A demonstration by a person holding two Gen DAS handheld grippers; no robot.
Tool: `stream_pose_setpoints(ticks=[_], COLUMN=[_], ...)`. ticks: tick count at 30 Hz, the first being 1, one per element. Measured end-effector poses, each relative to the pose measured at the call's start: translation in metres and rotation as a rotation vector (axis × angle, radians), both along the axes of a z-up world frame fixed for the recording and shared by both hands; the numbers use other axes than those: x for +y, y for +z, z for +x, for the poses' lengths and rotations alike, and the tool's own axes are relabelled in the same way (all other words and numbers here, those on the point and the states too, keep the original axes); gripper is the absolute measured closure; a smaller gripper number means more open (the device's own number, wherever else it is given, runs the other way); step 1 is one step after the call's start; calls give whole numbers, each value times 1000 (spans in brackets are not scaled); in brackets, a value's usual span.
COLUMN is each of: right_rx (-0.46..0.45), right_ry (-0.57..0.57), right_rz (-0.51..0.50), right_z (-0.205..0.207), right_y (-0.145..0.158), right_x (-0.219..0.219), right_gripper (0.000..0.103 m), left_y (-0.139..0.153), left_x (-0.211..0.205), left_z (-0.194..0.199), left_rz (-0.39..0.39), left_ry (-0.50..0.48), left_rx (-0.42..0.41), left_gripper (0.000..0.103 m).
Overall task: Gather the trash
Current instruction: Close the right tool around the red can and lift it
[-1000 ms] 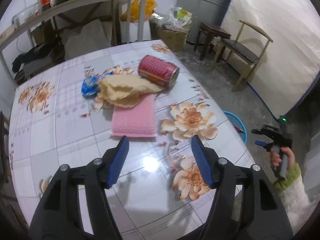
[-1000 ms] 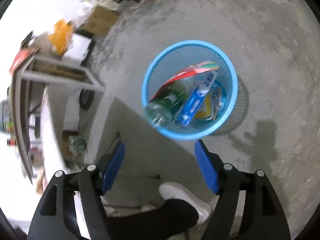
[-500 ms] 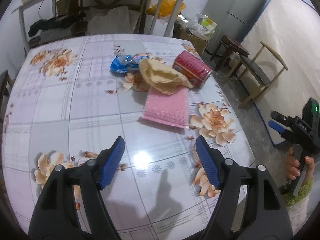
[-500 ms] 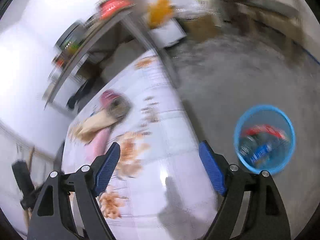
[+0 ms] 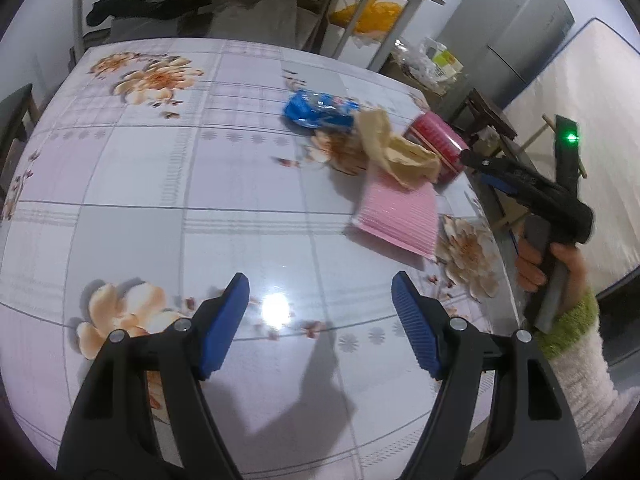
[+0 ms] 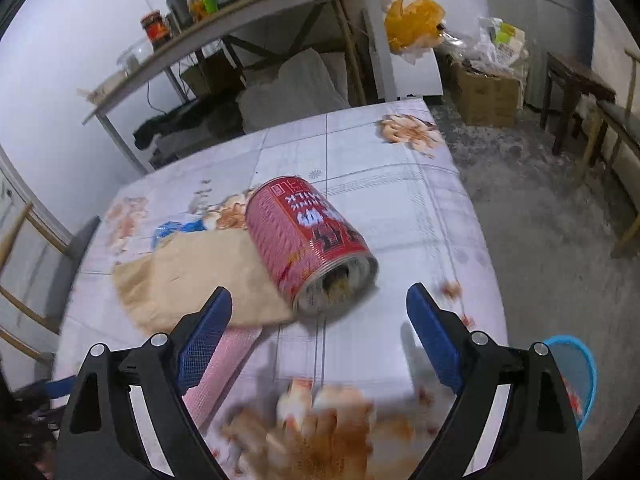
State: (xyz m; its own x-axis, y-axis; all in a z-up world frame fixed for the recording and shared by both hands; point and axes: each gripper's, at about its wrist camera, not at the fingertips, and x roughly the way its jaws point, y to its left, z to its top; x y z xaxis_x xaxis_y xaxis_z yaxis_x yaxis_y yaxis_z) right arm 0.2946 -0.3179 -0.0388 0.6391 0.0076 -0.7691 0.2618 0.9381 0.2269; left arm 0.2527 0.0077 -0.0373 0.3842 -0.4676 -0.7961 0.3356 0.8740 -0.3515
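Note:
A red can (image 6: 310,242) lies on its side on the floral table (image 6: 400,200), open end toward my right gripper (image 6: 320,328), which is open and empty just in front of it. The can also shows in the left wrist view (image 5: 436,144). Beside it lie a tan paper bag (image 6: 188,276), a pink padded envelope (image 5: 396,216) and a blue wrapper (image 5: 318,112). My left gripper (image 5: 320,320) is open and empty above the table's near part. The right gripper (image 5: 528,188) shows at the table's right edge, pointing at the can.
A blue mesh bin (image 6: 576,376) stands on the floor right of the table. A shelf table (image 6: 248,12) with jars stands behind. Cardboard boxes (image 6: 488,92), a stool and a wooden chair (image 6: 612,120) stand at the right.
My right gripper swung up from over the blue bin to the table and now faces the red can. My left gripper drifted left and back over the table.

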Motion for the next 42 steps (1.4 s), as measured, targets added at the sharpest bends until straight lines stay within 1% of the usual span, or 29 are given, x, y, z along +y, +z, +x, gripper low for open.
stream_pose_setpoints(ticks=[4, 7, 10, 13, 17, 20, 25, 29, 31, 34, 36, 39, 42], right_rx=[4, 4, -15, -42, -79, -82, -68, -40, -19, 20, 35, 24, 21], right_ry=[-3, -2, -5, -19, -42, -63, -108, -99, -91, -94, -105, -107, -103], right_rz=[44, 30, 18, -3, 7, 0, -32, -89, -105, -98, -90, -101, -95], right_z=[19, 23, 22, 13, -7, -22, -58, -90, -100, -113, -122, -130, -131], right_y=[-18, -19, -14, -3, 14, 23, 39, 50, 51, 46, 41, 40, 39], right_x=[-3, 1, 4, 5, 0, -3, -3, 10, 17, 24, 27, 32, 34], right_gripper=[17, 29, 32, 33, 34, 35, 35, 35, 35, 35, 35, 35, 35], left_y=[-1, -3, -6, -8, -10, -10, -3, 6, 11, 23, 30, 36, 27], left_x=[7, 8, 5, 2, -3, -6, -16, -32, -44, -63, -77, -105, -137], left_z=[6, 12, 15, 17, 19, 20, 22, 23, 26, 34, 42, 59, 77], left_rz=[-6, -11, -16, -13, -15, -20, -33, -37, -36, -11, -4, 31, 116], left_ry=[11, 14, 10, -1, -9, -16, -46, -93, -126, -165, -202, -237, -263], left_rx=[0, 3, 12, 15, 22, 21, -6, -54, -85, -146, -169, -202, -205], left_gripper=[33, 33, 33, 33, 33, 33, 33, 33, 33, 33, 33, 33, 33])
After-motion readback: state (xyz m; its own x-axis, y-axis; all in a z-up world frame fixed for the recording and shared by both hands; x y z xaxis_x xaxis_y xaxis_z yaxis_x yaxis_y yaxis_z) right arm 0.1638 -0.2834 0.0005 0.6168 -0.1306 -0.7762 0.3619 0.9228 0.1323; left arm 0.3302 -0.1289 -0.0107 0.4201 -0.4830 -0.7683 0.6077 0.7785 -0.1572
